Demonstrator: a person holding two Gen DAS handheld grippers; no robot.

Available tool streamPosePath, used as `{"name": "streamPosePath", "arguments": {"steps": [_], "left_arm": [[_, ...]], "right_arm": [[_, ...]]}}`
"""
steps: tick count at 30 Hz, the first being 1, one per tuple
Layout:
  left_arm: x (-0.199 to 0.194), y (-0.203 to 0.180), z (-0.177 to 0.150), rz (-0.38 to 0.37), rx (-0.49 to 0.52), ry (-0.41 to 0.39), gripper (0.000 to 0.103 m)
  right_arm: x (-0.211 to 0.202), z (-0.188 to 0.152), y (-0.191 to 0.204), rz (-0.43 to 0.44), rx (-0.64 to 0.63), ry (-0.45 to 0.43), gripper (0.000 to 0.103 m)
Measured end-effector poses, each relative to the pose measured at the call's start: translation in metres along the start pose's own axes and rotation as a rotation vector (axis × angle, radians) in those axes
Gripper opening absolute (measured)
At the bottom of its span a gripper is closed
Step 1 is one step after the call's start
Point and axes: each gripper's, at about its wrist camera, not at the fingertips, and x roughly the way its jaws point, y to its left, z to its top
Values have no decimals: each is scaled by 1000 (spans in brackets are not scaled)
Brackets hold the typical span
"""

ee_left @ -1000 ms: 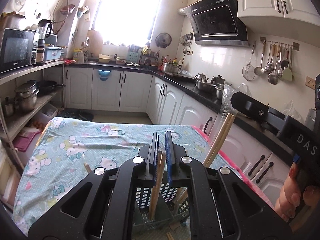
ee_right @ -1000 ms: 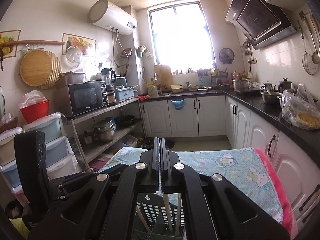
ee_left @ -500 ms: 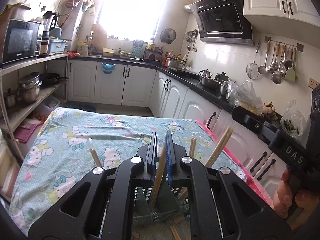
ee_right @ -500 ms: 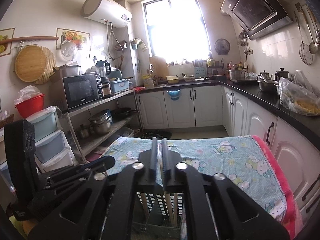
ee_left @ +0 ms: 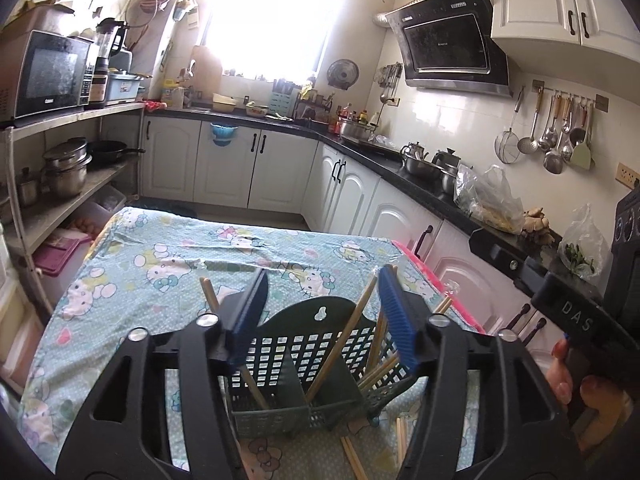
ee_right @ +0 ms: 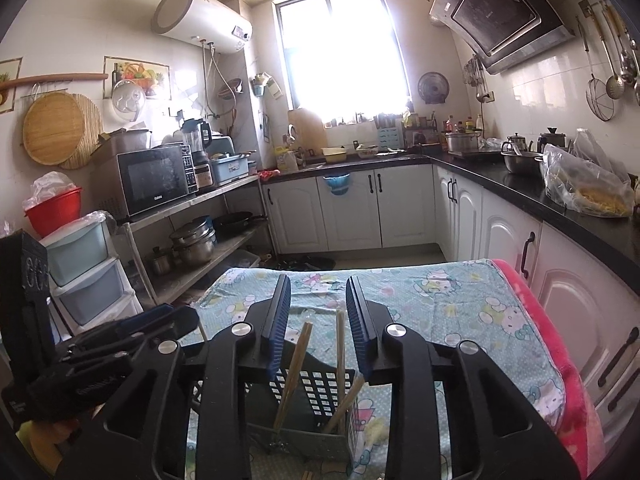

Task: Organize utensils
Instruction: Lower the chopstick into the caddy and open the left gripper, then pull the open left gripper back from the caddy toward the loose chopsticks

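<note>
Wooden chopsticks (ee_left: 347,344) lean in the basket (ee_left: 304,360); more lie beside it.

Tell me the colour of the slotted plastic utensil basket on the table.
Dark green slotted plastic utensil basket; clearest from the left wrist.

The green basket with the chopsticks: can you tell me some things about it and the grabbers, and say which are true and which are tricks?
1. The green basket stands on a cartoon-cat tablecloth. True.
2. The basket is empty. False: wooden chopsticks lean inside it.
3. The left gripper squeezes a chopstick. False: its jaws are opening, and its blue pads press on nothing.
4. Some chopsticks lie on the cloth in front of the basket. True.
5. The right gripper is shut tight. False: its jaws are opening, with chopsticks showing in the gap, untouched.
</note>
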Motion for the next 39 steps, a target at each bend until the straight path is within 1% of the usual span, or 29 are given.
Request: {"name": "streamPosePath", "arguments": {"steps": [5, 7, 9, 12, 16, 22, 29, 39], "left_arm": [[-5, 0, -1, 6, -1, -3, 68], [-7, 0, -3, 4, -4, -2, 80], [-9, 1, -4, 9, -5, -2, 86], [-11, 1, -8, 17, -4, 4, 92], [-16, 4, -15, 14, -12, 21, 92], [-25, 8, -22, 18, -29, 27, 92], [-35, 11, -30, 16, -47, 24, 92], [-44, 15, -46, 27, -59, 41, 92]], "right_arm": [[-4, -3, -1, -3, -2, 4, 31], [-7, -4, -2, -5, -7, 4, 34], [-9, -6, -1, -6, -15, 5, 37], [-13, -9, 1, -6, -29, 10, 43], [-19, -15, 1, -5, -31, 19, 47], [-28, -24, 5, 3, -45, 29, 49], [-39, -35, 10, 9, -59, 42, 51], [-49, -58, 4, -8, -46, 95, 51]]}}
